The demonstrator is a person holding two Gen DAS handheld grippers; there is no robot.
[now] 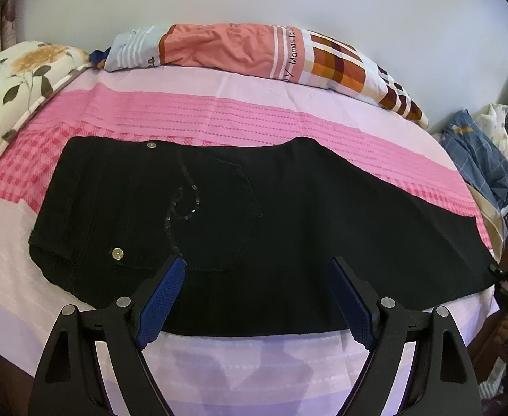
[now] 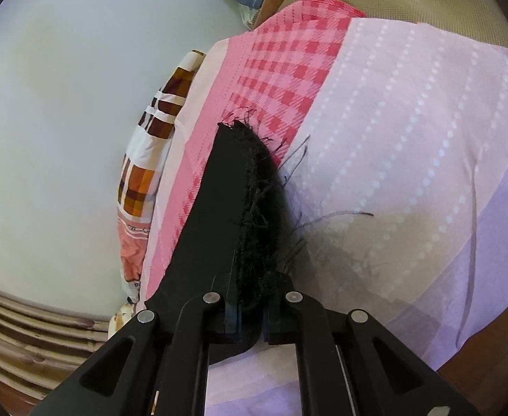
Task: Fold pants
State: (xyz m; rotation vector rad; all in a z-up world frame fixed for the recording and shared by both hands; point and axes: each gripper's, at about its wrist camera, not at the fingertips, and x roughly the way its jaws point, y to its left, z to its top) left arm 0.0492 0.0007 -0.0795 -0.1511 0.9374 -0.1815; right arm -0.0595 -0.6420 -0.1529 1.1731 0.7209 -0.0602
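Black pants (image 1: 288,215) lie flat across the pink bed, folded lengthwise, with the waist and its metal buttons (image 1: 118,252) at the left and the leg running off to the right. My left gripper (image 1: 257,261) hovers open over the near edge of the seat, its blue pads (image 1: 163,301) spread wide with nothing between them. In the right wrist view, my right gripper (image 2: 250,312) is shut on the frayed hem of the pants (image 2: 226,190), and loose threads stick out around the jaws. That gripper also shows small at the leg end (image 1: 507,284) in the left wrist view.
A pink checked and lilac bedsheet (image 1: 219,114) covers the bed. A patchwork pillow (image 1: 254,48) lies against the far wall and a floral pillow (image 1: 11,79) sits at the left. A heap of blue checked clothes (image 1: 479,159) lies past the bed's right end.
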